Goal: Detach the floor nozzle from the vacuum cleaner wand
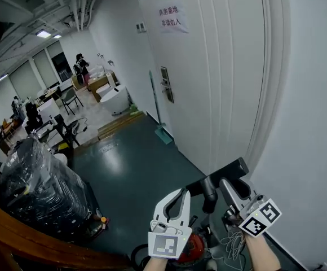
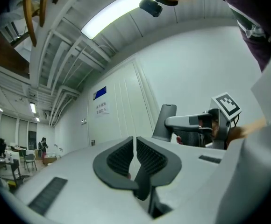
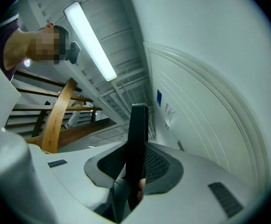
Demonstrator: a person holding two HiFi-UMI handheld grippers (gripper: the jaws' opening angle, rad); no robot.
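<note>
The black floor nozzle (image 1: 226,171) is lifted off the floor beside the white wall, with a short black neck (image 1: 210,195) hanging under it. My right gripper (image 1: 234,184) is shut on it; in the right gripper view the nozzle (image 3: 138,125) stands as a flat black bar clamped between the ribbed pads (image 3: 156,164). My left gripper (image 1: 182,192) hangs just left of the nozzle, shut, with nothing between its pads (image 2: 119,155). From the left gripper view the nozzle (image 2: 165,121) and the right gripper's marker cube show ahead. The red vacuum body (image 1: 196,246) lies on the floor below.
A white panelled wall (image 1: 220,66) rises close on the right. A plastic-wrapped dark bundle (image 1: 39,185) and a wooden rail (image 1: 17,236) stand at the left. A mop (image 1: 158,112) leans on the wall farther off. White cable (image 1: 231,244) lies by the vacuum. A person (image 1: 80,66) stands far back.
</note>
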